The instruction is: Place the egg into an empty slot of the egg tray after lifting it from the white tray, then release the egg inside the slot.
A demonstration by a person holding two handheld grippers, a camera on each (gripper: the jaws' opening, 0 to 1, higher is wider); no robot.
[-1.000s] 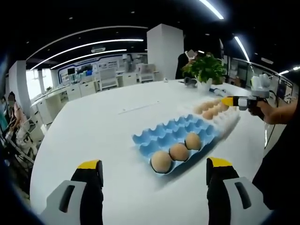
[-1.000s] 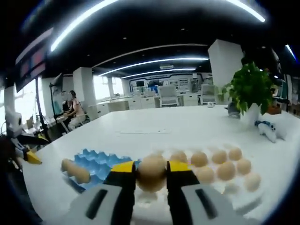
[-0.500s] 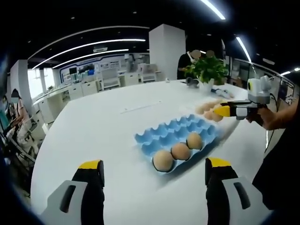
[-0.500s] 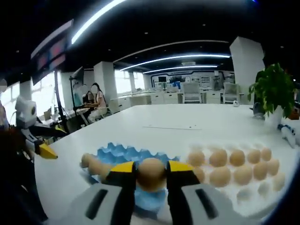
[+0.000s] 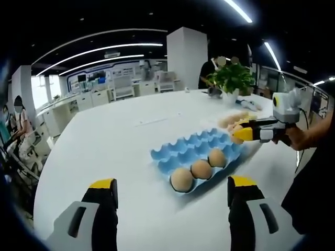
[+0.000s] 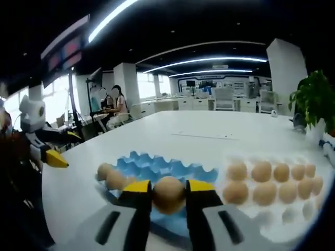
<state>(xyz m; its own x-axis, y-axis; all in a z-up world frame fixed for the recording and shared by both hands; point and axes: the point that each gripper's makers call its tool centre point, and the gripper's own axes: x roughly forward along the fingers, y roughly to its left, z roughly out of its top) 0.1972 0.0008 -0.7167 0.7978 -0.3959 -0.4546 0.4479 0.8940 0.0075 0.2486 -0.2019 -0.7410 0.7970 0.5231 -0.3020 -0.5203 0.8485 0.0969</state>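
Right tongs [image 6: 168, 194] clamped on the egg [image 6: 168, 194], 1 jaw on each side, carried over the near edge of the blue egg tray [image 6: 172, 170]. Left tongs [image 5: 171, 194] wide open, holding nothing, hovering above the worktop [image 5: 115, 146] short of the tray.

Blue egg tray has 3 eggs [image 5: 200, 169] in its front row; the rows behind look empty. White tray [image 6: 293, 209] sits just beside it, with many eggs in 2 rows and a few vacant dimples.

Risks, as I judge them:
- Egg blocks the right gripper view of the cup below, so alignment is partly blind. Landing on a ridge means it rolls or tips out.
- Releasing too high could crack it.
- Squeezing harder during descent could break the shell.
- Coming in low over the filled row, the jaws could clip those eggs.

Around: potted plant [image 5: 230, 78] at the far end of the worktop, well apart. People seated at desks in the background. Path to the empty slots looks unobstructed.
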